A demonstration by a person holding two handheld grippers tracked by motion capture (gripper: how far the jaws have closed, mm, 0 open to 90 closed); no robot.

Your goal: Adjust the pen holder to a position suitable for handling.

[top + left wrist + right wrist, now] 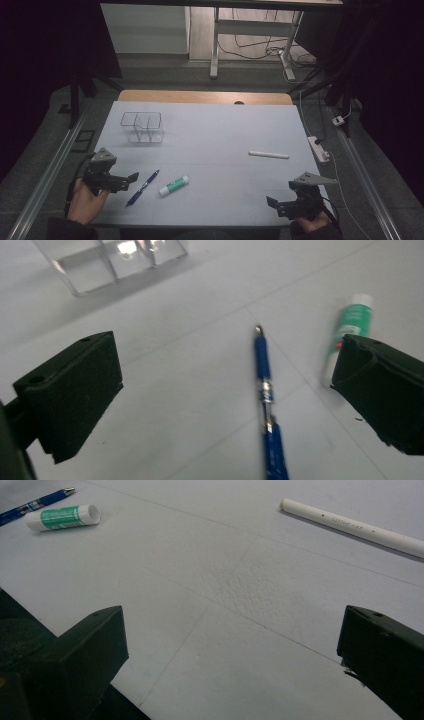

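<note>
Just ahead of our left gripper [225, 390], jaws wide apart, lies the pen [265, 390], untouched, w/ glue stick [350, 330] beside it. Right gripper [230, 655] also gapes, holding nothing.

Pen [143, 187] left of glue stick [174, 185], organiser [142, 127] behind them, marker [269, 154] far right

The worktop [210, 135] is covered in pale sheeting, with a strip of bare wood at its far edge. Beyond it stands a white-legged desk [250, 30] over a tangle of cables [270, 50] on grey floor [165, 75]. A white power strip [319, 148] lies off the worktop's right edge. The room's sides are dark.
</note>
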